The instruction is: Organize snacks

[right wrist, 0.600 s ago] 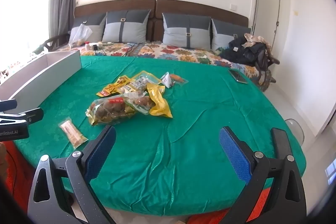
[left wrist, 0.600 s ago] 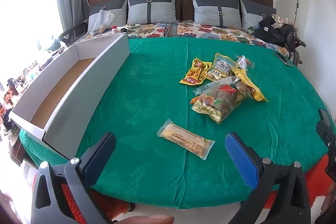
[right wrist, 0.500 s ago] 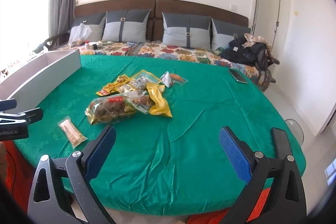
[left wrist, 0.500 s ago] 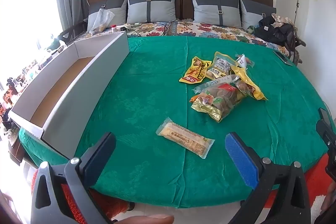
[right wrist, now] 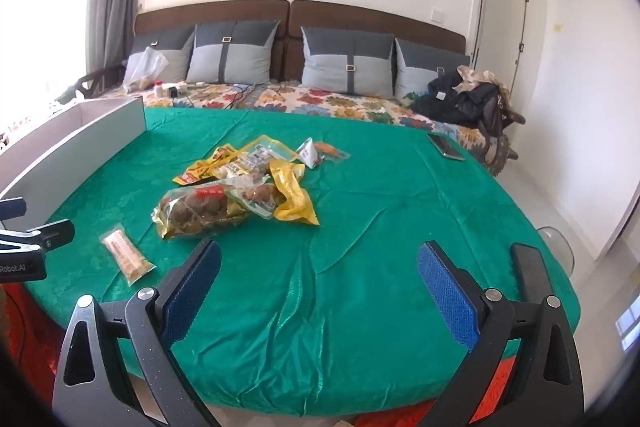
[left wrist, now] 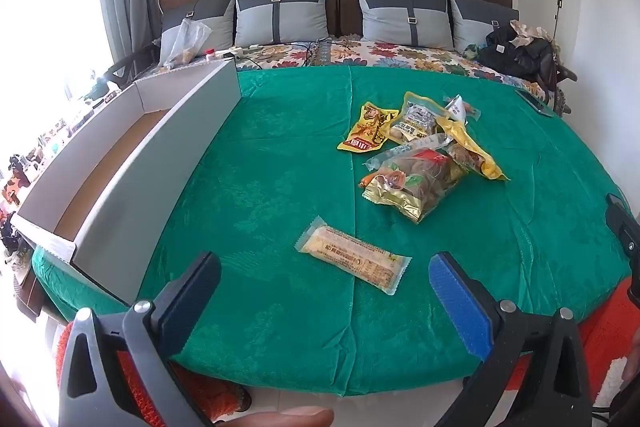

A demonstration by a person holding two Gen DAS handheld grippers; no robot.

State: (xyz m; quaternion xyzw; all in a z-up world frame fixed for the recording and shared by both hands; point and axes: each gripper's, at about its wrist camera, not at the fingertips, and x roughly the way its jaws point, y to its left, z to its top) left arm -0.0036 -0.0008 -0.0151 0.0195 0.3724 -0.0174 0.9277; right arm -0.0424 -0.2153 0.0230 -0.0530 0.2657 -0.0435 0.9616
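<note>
Left gripper (left wrist: 324, 291) and right gripper (right wrist: 318, 275): the fingers of both stand fully apart and hold nothing; each hangs over the near edge of the bed.

Bar (left wrist: 354, 259): 1 flat snack bar in a clear sealed wrapper, lying alone on the green cover (left wrist: 260, 187), just beyond the left gripper at 12 o'clock and near the bed's front edge. It looks light and fairly stiff, with a slick film skin; the contents may crumble under a hard squeeze. The best hold is judged to be across its narrow width at mid-length, since the crimped ends would slip or fold.

Pile (left wrist: 420, 155): several overlapping packets at 1 o'clock from the bar, well apart from it. The large clear-and-gold bag (right wrist: 200, 211) of round brown pieces looks bulky, soft and saggy; its sealed top edge is the likelier hold. The yellow pouches (left wrist: 366, 127) are thin, limp and slippery.

Box (left wrist: 132, 163): a long, open grey carton at 10 o'clock along the bed's left side, apparently empty, the probable destination.

Surface and room: the cover is soft and wrinkled, so flat packets sit flush and pressing down will dent it. Beyond lie a floral sheet, 4 grey pillows (right wrist: 232, 55), a headboard, a phone (right wrist: 444, 147) at 2 o'clock, dark clothes, a curtain and a door.
</note>
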